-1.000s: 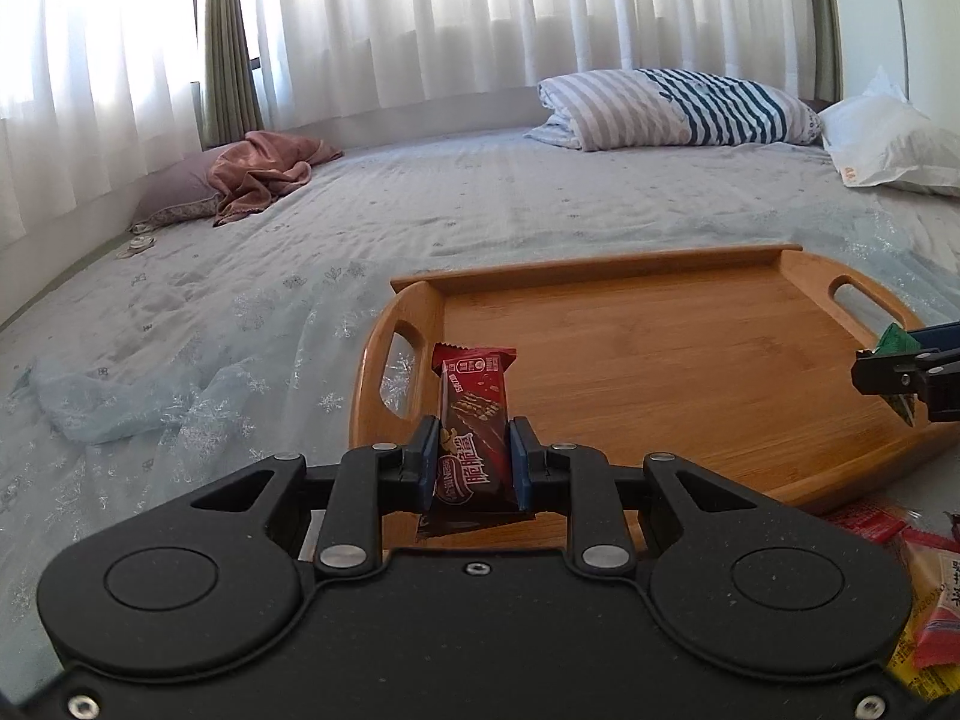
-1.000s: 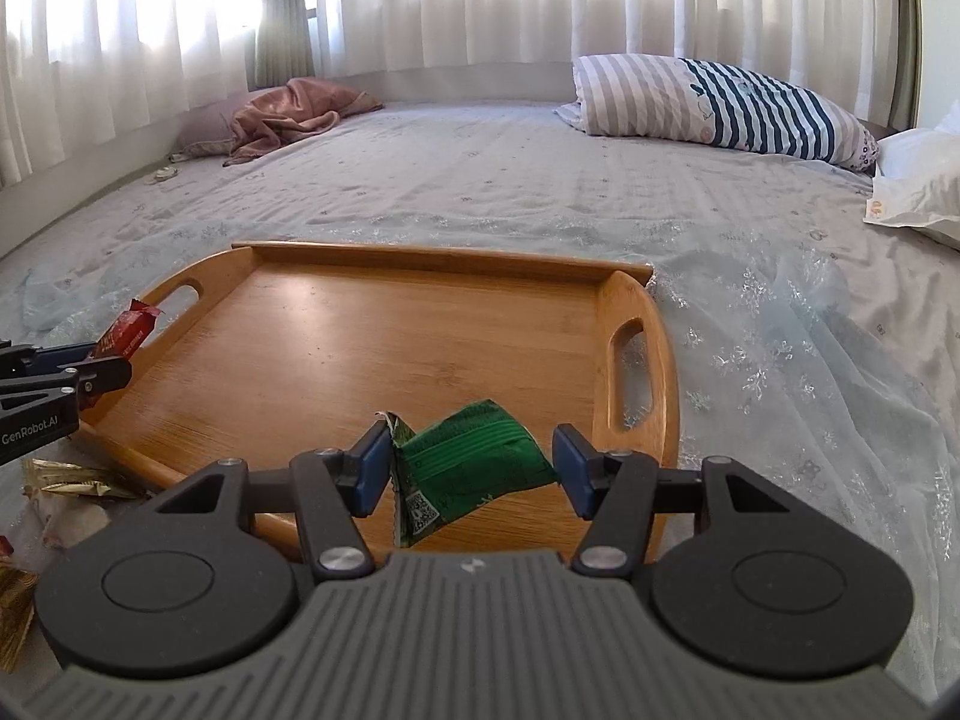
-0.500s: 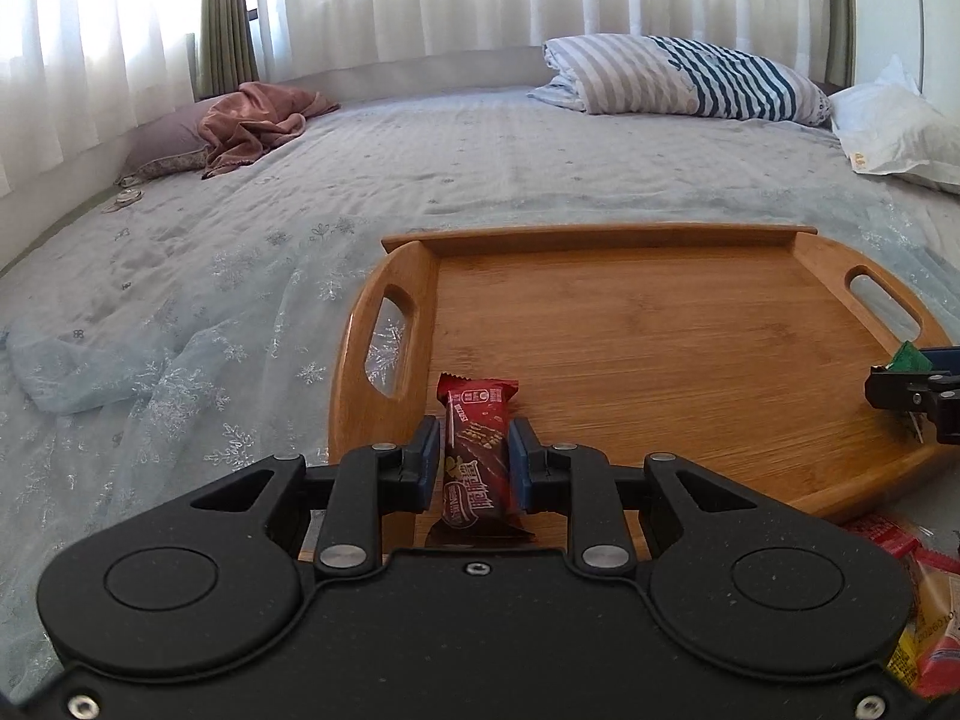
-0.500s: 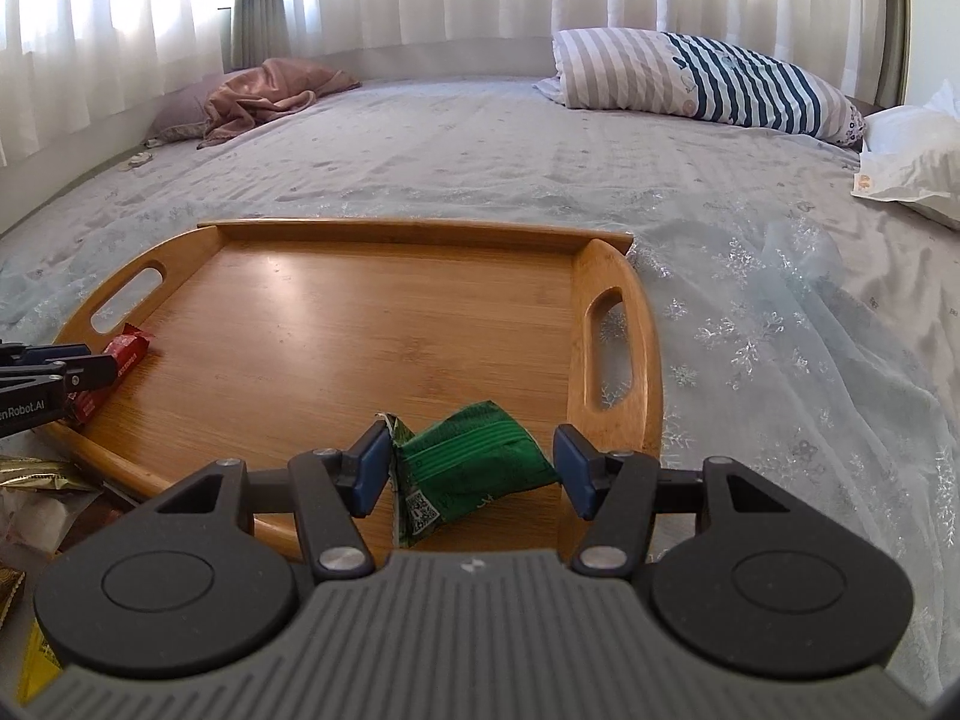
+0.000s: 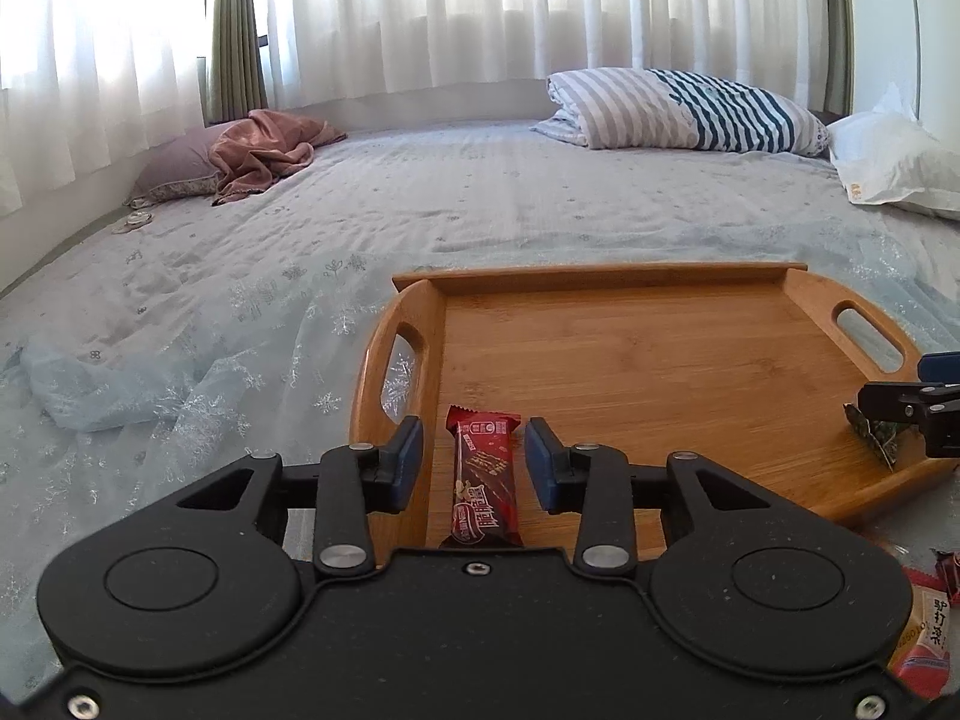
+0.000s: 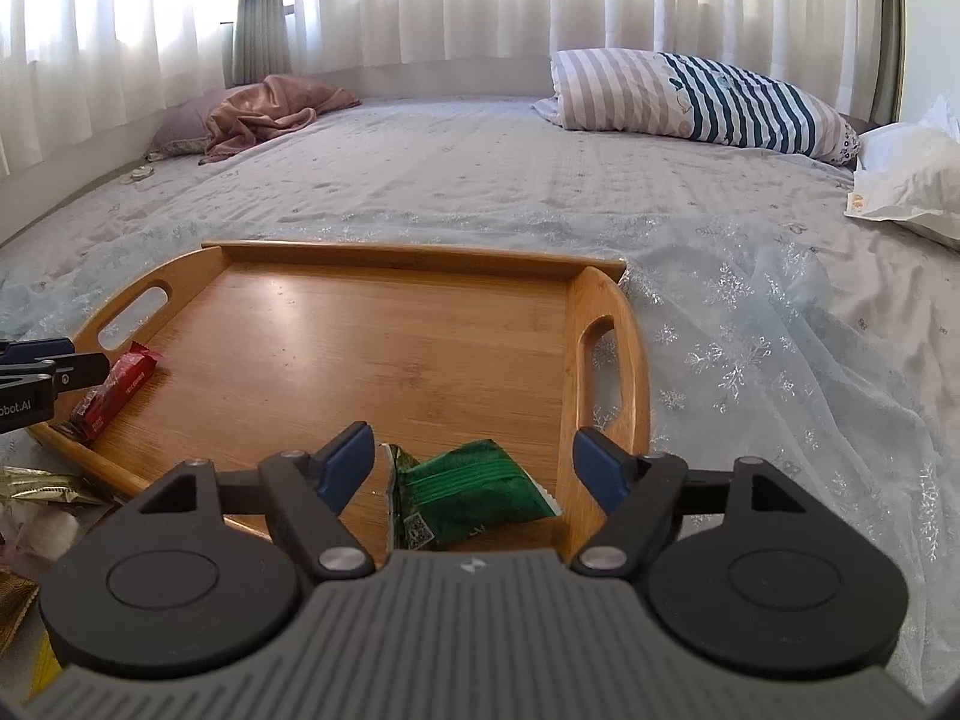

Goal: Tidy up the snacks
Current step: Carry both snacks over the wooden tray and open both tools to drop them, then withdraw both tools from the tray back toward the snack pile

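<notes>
Wooden tray takes two snacks — release step.
Left gripper spread around red bar; right gripper spread around green packet, both lying on tray. Next, probably, draw back for loose snacks.

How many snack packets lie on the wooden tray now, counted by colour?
Red packet: 1
Green packet: 1
Total on the wooden tray: 2
</notes>
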`<state>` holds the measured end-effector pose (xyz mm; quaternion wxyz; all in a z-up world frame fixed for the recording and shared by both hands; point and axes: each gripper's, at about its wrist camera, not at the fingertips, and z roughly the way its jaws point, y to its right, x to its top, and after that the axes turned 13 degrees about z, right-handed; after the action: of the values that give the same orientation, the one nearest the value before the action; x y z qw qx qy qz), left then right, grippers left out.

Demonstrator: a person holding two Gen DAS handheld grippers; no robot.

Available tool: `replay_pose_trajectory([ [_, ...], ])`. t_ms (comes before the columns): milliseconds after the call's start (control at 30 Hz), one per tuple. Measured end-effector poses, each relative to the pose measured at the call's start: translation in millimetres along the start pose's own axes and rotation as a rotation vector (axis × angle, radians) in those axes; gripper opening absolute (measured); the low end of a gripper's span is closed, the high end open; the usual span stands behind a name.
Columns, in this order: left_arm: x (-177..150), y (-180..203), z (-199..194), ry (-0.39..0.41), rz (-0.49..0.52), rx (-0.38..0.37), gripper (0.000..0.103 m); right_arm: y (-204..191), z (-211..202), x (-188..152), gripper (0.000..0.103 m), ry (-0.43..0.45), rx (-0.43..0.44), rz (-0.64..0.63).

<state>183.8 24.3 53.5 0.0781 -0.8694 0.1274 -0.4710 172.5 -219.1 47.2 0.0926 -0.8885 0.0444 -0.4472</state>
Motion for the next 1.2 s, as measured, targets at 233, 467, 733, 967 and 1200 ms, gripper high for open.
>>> replay_pose_trajectory([
  [233,3.0,-2.2,-25.5,0.046,0.014,0.052,0.054,-2.1,-23.2,3.0,0.103,0.057,-0.003,0.015],
  [467,-2.0,-3.2,-55.6,0.072,0.037,0.036,0.075,-4.5,-40.6,-3.1,0.103,0.069,-0.028,0.029],
  [733,-18.8,6.3,-81.2,0.068,0.061,0.02,0.087,-0.6,-64.3,-24.1,0.103,0.024,0.015,0.068],
  [967,-30.0,12.8,-95.1,0.061,0.08,0.029,0.091,-6.6,-78.0,-46.7,0.103,-0.026,0.02,0.026],
  [1200,-39.6,8.9,-116.6,0.074,0.045,-0.008,0.095,3.5,-72.3,-71.1,0.103,-0.067,-0.079,0.013],
])
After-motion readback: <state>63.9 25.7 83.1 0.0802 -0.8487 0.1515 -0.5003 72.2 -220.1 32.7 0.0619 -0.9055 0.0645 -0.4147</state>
